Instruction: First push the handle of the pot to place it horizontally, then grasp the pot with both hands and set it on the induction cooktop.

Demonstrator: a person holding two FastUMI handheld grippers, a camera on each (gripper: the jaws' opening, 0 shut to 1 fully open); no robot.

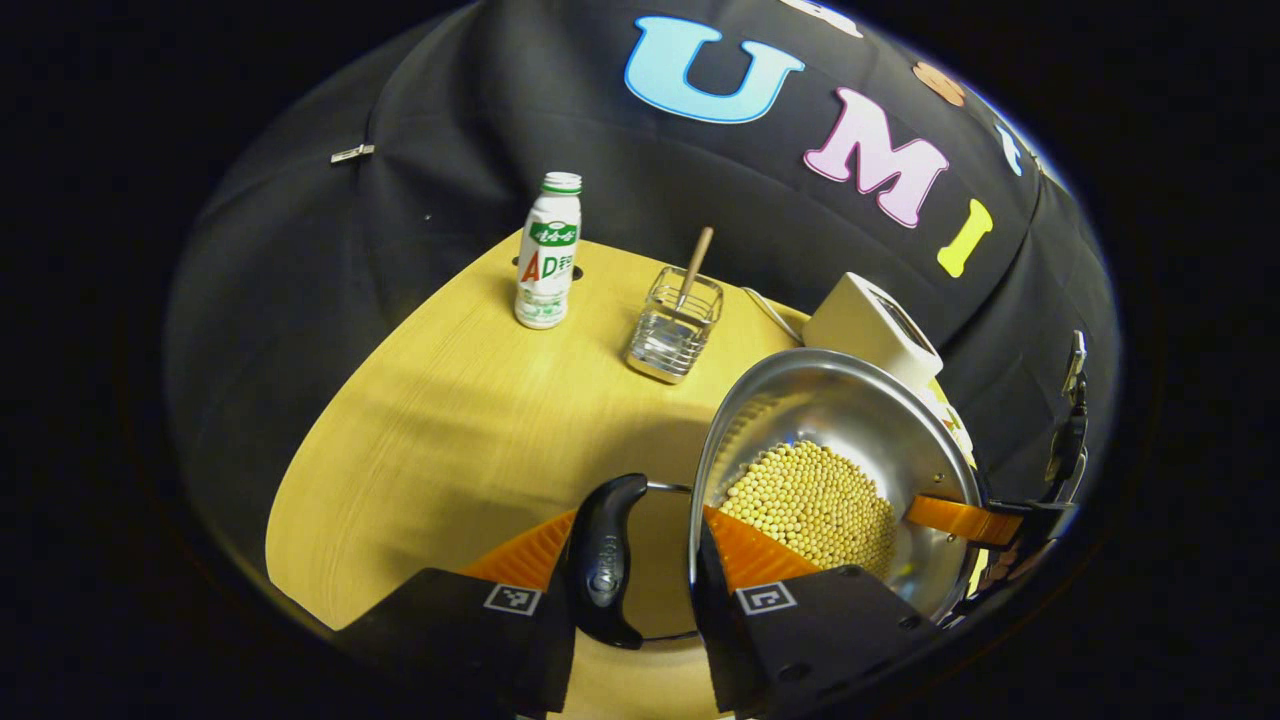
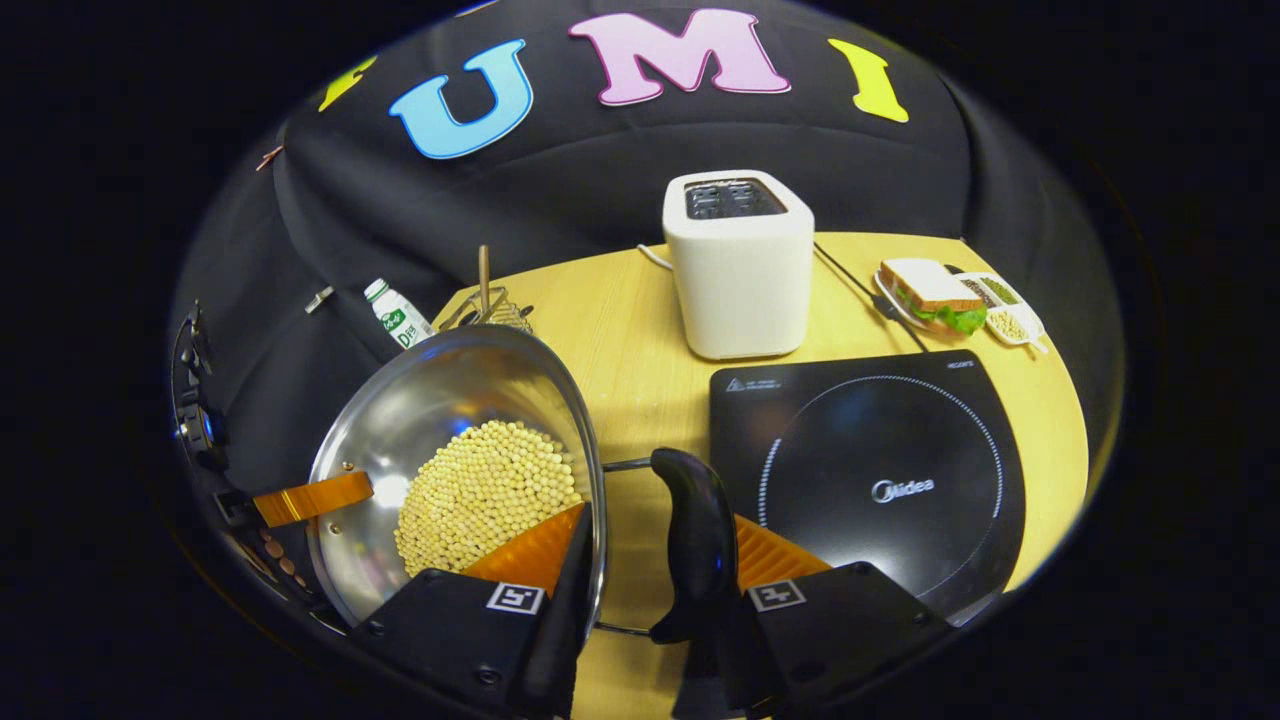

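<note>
Both grippers, left gripper (image 1: pixel 640 560) and right gripper (image 2: pixel 650 560), are clamped on the pot (image 2: pixel 450 470), each straddling a handle (image 1: pixel 605 560) and the rim. Pot is held over the desk's (image 1: pixel 450 420) near edge, the cooktop (image 2: pixel 870 480) just beside it on the right gripper's side, so the carry goes that way.

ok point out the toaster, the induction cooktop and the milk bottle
toaster (image 2: pixel 738 285), right gripper view, front face
induction cooktop (image 2: pixel 880 440), right gripper view, glass top
milk bottle (image 1: pixel 547 262), left gripper view, label
</note>
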